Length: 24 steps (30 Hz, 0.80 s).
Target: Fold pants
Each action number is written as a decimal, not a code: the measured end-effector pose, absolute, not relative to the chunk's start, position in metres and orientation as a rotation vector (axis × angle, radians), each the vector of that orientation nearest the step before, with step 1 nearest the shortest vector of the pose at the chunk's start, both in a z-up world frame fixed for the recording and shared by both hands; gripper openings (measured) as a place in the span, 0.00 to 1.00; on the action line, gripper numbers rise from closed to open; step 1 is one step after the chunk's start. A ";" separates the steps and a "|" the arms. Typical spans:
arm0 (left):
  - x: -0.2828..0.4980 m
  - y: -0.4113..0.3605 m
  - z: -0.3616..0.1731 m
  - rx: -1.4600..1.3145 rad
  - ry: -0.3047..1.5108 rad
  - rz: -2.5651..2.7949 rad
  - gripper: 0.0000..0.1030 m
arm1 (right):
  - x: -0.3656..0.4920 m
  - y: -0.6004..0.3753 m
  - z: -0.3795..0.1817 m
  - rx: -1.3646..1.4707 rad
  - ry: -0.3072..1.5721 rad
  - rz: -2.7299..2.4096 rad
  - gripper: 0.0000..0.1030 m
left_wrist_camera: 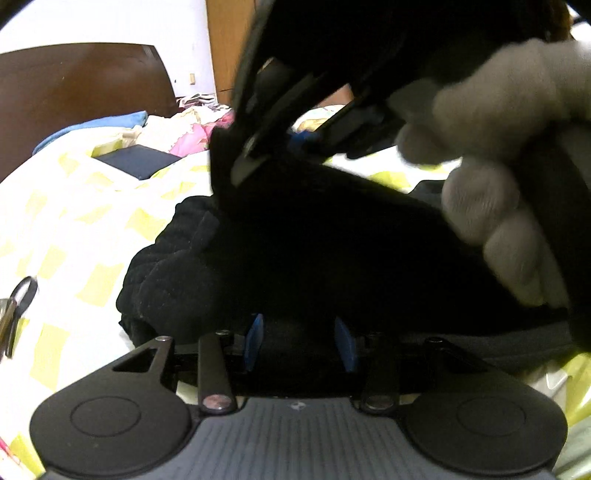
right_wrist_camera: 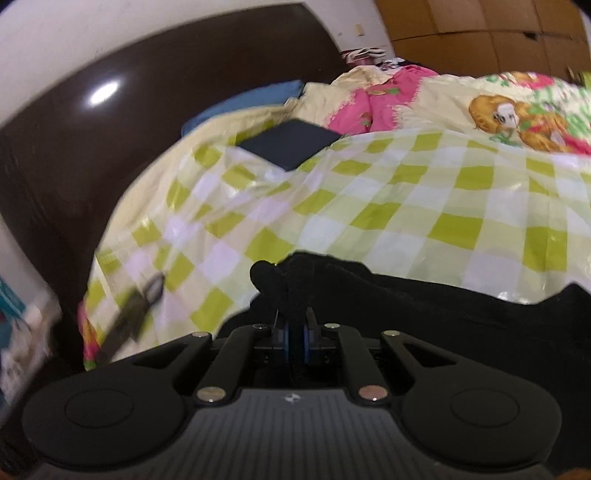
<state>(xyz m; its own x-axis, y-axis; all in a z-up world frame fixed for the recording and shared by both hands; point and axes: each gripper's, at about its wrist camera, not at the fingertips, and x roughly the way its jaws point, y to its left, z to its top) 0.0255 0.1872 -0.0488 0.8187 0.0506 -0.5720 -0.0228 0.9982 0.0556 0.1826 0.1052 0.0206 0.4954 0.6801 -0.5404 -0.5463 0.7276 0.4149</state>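
Note:
The black pants (left_wrist_camera: 295, 251) lie bunched on the green-and-white checked bed cover (left_wrist_camera: 74, 221). In the left wrist view my left gripper (left_wrist_camera: 300, 343) stands low at the near edge of the pile. Its blue pads (left_wrist_camera: 255, 341) are apart, with dark cloth between them and no clear pinch. Above it, a grey-gloved hand (left_wrist_camera: 498, 155) holds my right gripper (left_wrist_camera: 245, 157), which pinches a raised fold. In the right wrist view the right gripper (right_wrist_camera: 296, 341) is shut tight on a thin upright fold of the pants (right_wrist_camera: 443, 314), which trail off to the right.
A flat dark blue pad (right_wrist_camera: 290, 144) lies further up the bed. Scissors (right_wrist_camera: 136, 310) lie near the left edge. A dark brown headboard (right_wrist_camera: 74, 129) stands to the left, a pink cartoon quilt (right_wrist_camera: 517, 110) behind, and a wooden wardrobe (right_wrist_camera: 480, 33) beyond that.

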 end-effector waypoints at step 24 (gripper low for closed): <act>0.028 0.205 -0.051 0.044 0.612 0.025 0.56 | 0.190 0.162 -0.015 0.189 0.892 0.980 0.29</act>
<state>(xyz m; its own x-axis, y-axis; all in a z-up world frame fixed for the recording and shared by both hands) 0.0283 0.2048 -0.0510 0.8183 0.0361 -0.5737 -0.0102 0.9988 0.0483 0.1898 0.1617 -0.0150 0.2457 0.7849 -0.5688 -0.6397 0.5722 0.5133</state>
